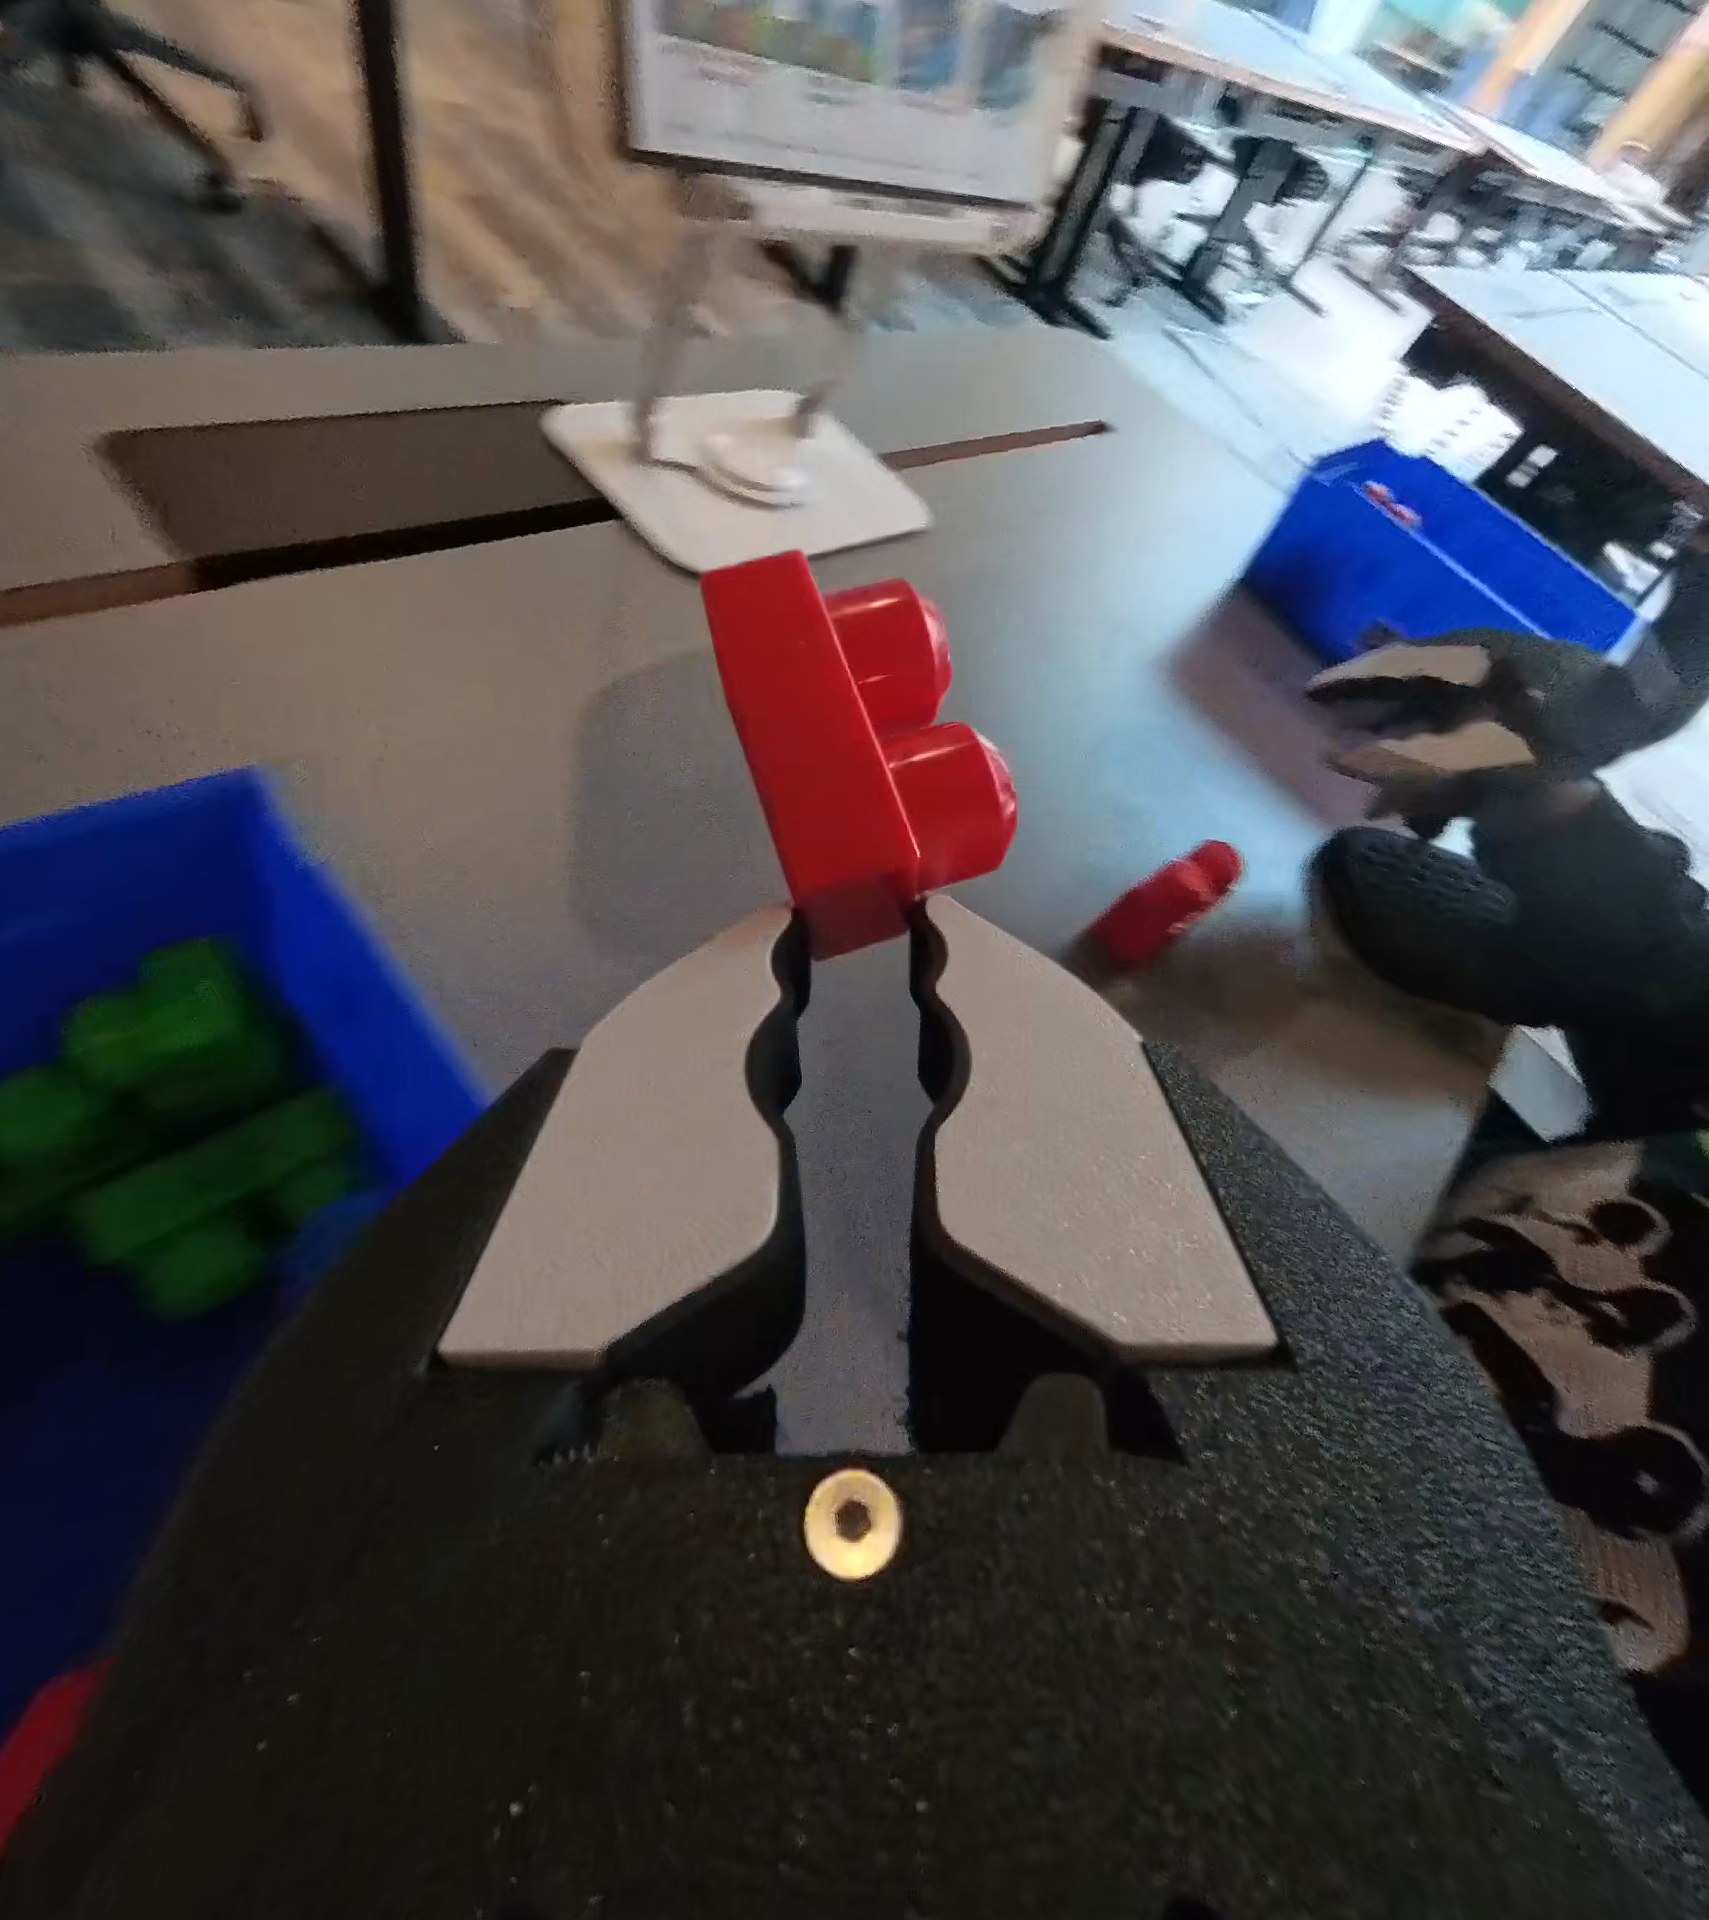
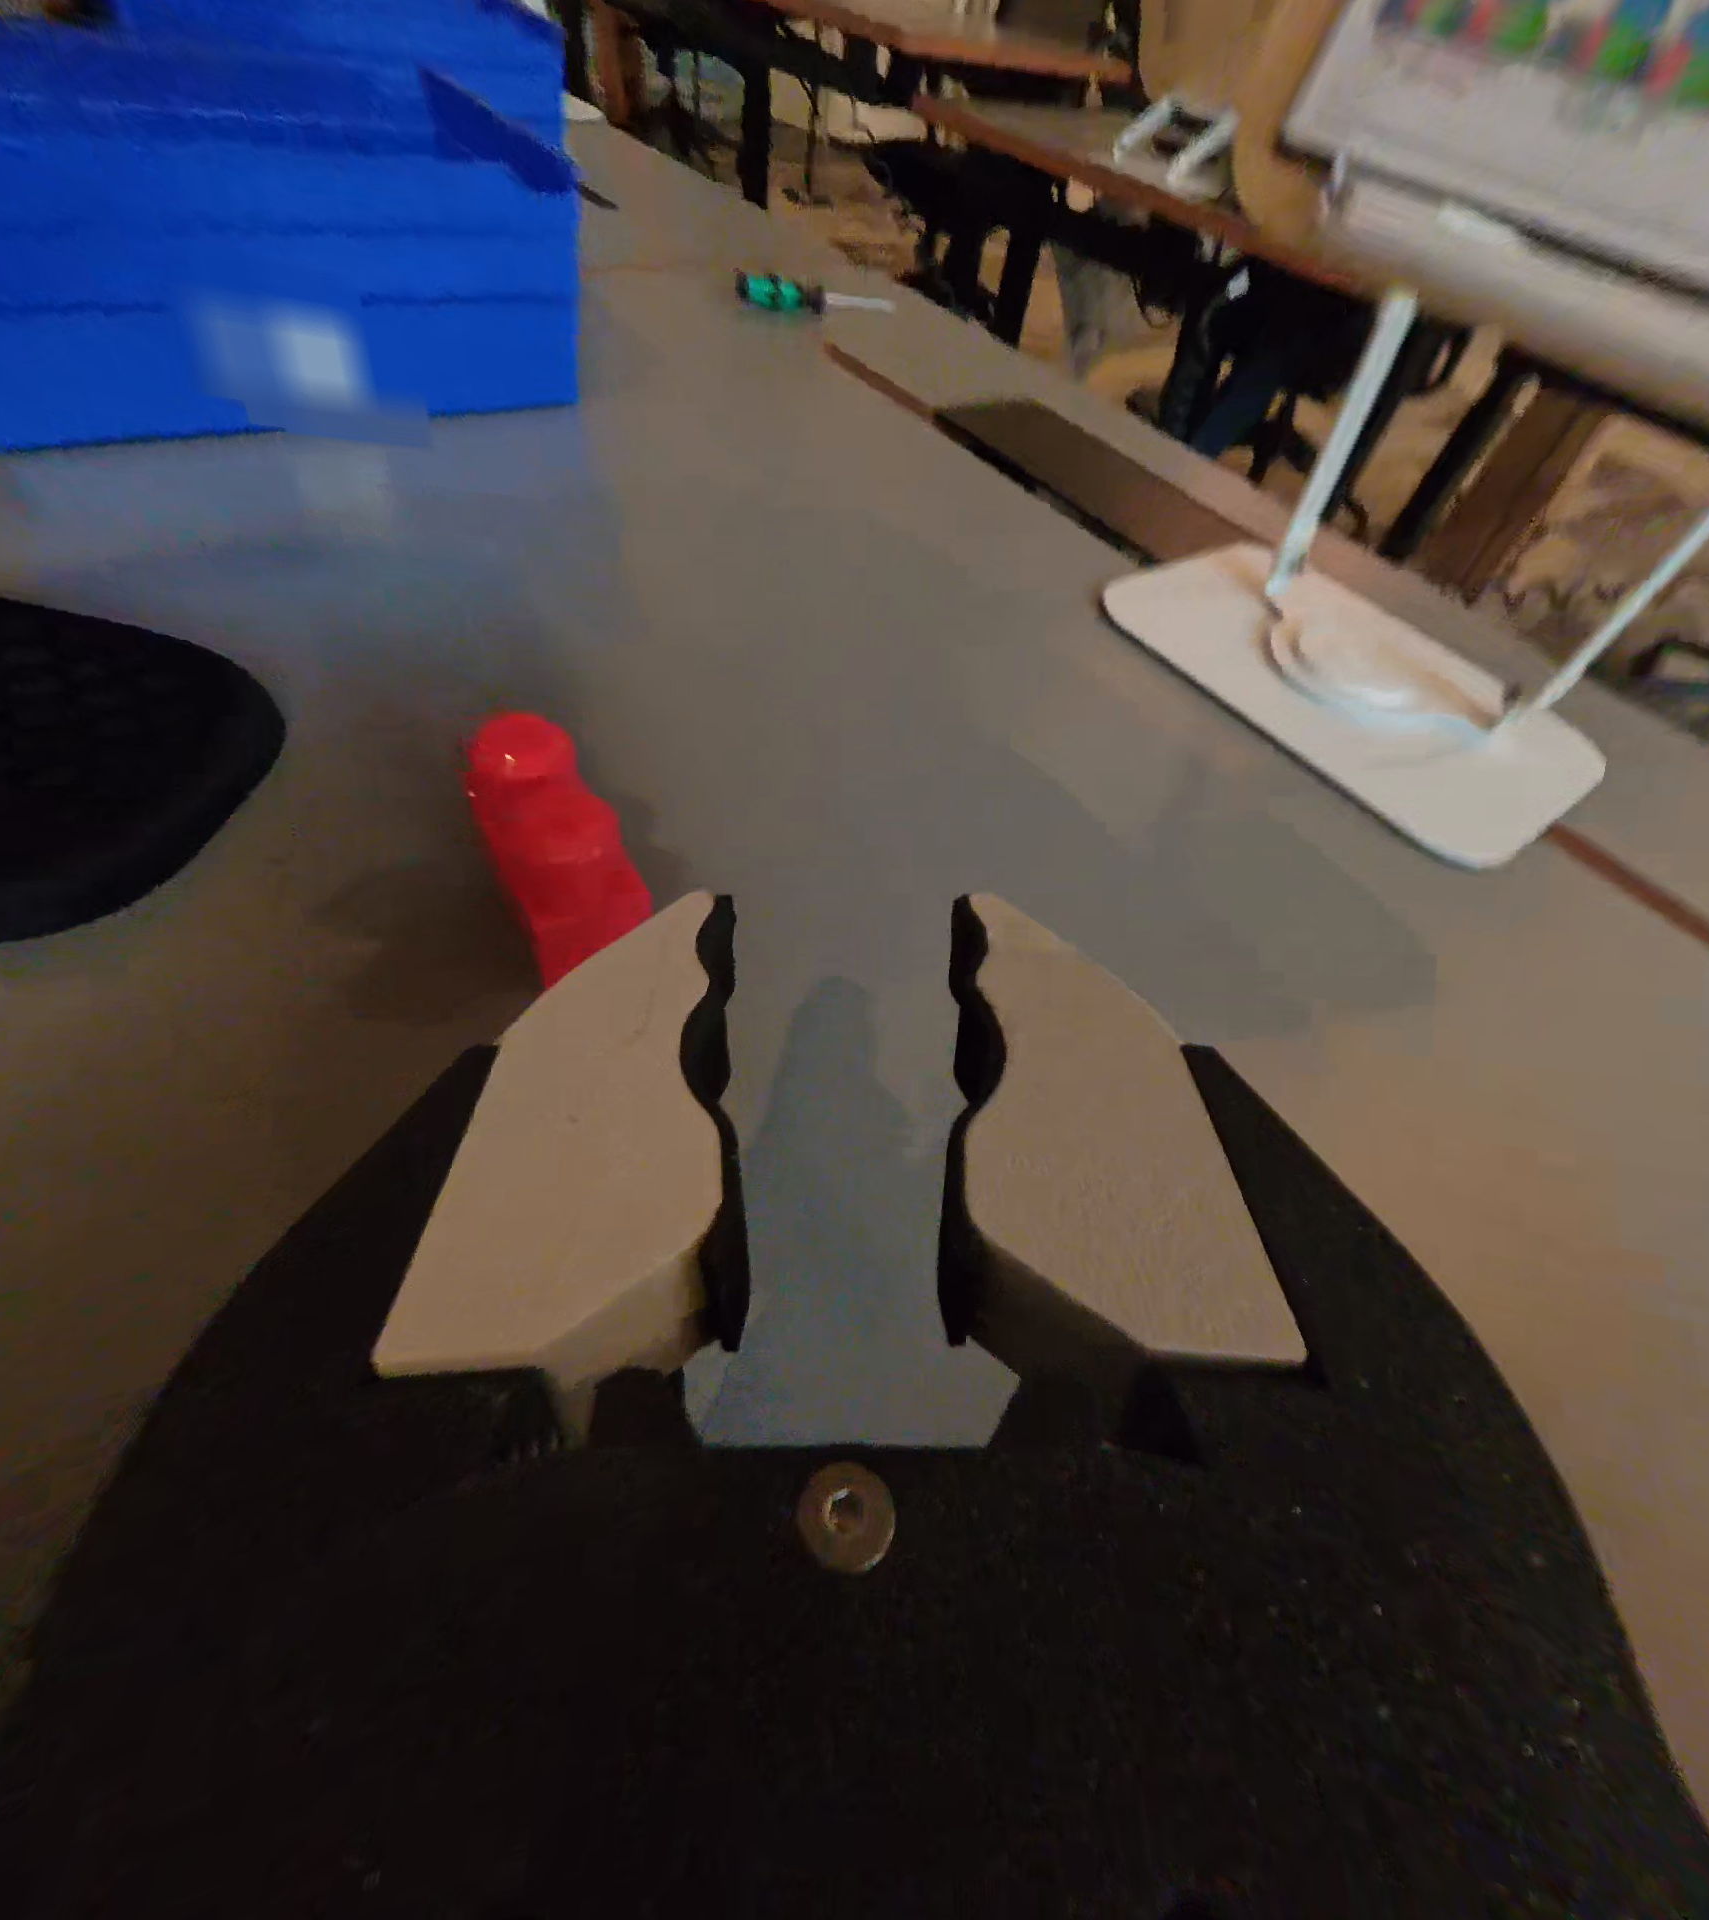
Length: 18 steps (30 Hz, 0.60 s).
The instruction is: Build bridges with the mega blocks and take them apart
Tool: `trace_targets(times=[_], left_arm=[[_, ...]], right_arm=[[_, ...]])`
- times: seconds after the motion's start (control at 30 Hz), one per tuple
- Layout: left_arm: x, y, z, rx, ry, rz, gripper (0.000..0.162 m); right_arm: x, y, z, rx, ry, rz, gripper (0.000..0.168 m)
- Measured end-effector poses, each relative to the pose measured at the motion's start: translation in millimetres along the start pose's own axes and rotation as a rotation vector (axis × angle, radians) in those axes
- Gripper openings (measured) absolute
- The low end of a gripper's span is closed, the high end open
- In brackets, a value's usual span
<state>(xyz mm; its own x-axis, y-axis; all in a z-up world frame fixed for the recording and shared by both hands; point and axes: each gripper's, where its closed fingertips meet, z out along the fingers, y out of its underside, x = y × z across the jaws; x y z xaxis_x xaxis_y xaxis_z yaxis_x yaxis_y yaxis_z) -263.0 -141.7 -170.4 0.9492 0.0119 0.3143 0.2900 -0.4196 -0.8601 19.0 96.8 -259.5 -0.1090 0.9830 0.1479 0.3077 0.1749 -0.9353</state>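
Red two-stud block [image 1: 834, 758] upright in left fingers [image 1: 684, 1101], studs facing right

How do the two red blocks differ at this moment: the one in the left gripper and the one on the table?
The held red block is pinched at one end by the left gripper and is up off the table; the loose red block lies on its side on the table, untouched. The held one's two studs point sideways, clearly visible; the loose one shows one rounded end, its stud count unclear. The right gripper beside the loose one is open. Both are red.
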Motion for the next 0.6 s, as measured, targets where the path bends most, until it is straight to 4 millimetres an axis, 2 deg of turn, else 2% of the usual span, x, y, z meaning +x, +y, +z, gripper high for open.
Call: trace_targets(times=[0.13, 0.33, 0.47, 0.6], left_arm=[[60, 1, 30, -0.042, 0.160, 0.075, 0.018], [138, 20, 72, -0.137, 0.384, 0.146, 0.019], [174, 33, 92, -0.200, 0.473, 0.187, 0.019], [200, 41, 103, -0.244, 0.544, 0.215, 0.018]], right_arm=[[-26, -39, -7, 0.116, -0.054, -0.179, 0.042], [-66, -87, -11, 0.211, -0.121, -0.554, 0.045], [-84, -109, -6, 0.269, -0.135, -0.794, 0.047], [-97, -119, 1, 0.336, -0.159, -0.997, 0.053]])
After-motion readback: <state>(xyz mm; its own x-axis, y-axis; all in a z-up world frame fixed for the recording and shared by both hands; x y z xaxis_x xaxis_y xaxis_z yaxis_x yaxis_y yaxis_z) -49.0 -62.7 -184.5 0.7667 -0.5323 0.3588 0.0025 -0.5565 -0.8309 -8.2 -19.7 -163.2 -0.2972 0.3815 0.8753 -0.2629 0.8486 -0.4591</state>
